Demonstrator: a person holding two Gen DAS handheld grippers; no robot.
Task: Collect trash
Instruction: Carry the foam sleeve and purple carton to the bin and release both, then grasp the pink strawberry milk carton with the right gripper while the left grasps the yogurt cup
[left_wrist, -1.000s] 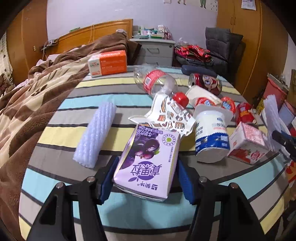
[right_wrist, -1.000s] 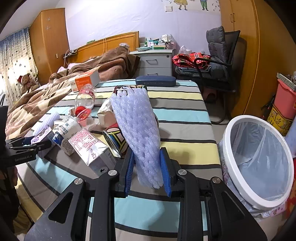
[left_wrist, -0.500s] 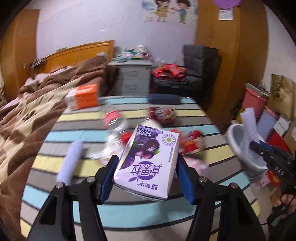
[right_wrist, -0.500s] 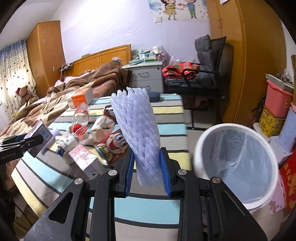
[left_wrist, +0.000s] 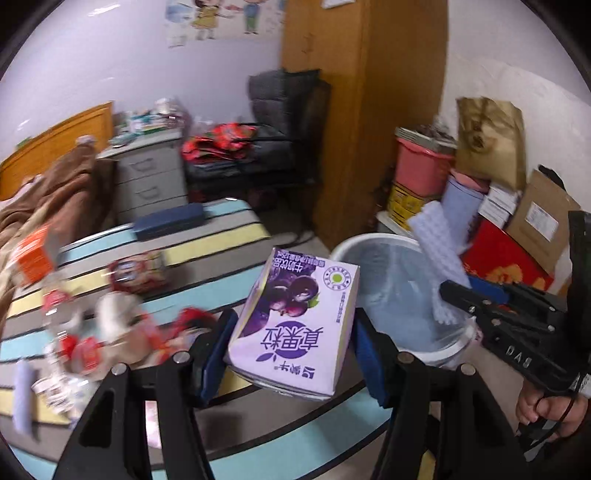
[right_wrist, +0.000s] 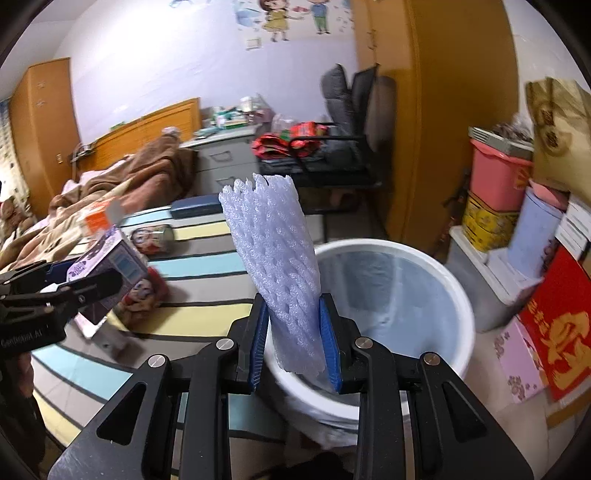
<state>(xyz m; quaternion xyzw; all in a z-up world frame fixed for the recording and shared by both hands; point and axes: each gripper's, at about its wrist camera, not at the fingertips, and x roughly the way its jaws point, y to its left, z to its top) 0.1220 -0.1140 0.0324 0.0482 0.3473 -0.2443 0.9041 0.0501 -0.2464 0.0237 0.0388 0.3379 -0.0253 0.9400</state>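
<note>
My left gripper (left_wrist: 291, 343) is shut on a purple milk carton (left_wrist: 295, 321), held in the air over the striped table's right end. My right gripper (right_wrist: 295, 343) is shut on a white foam net sleeve (right_wrist: 273, 266) and holds it upright over the near rim of the white trash bin (right_wrist: 436, 258). The bin has a clear liner. In the left wrist view the bin (left_wrist: 373, 243) lies just beyond the carton, with the right gripper (left_wrist: 458, 291) and the foam sleeve (left_wrist: 439, 251) above it. In the right wrist view the carton (right_wrist: 110, 269) shows at the left.
More trash lies on the striped table (left_wrist: 221, 240): a red can (left_wrist: 136, 269), crumpled wrappers (left_wrist: 122, 325), another foam sleeve (left_wrist: 24, 395) and an orange box (left_wrist: 35, 254). A dark case (left_wrist: 170, 219) sits at the far end. Boxes and a pink bucket (right_wrist: 498, 170) stand behind the bin.
Both grippers have swung right with their loads, away from the trash pile. The foam sleeve now stands over the bin's rim and the carton is close to the bin.
</note>
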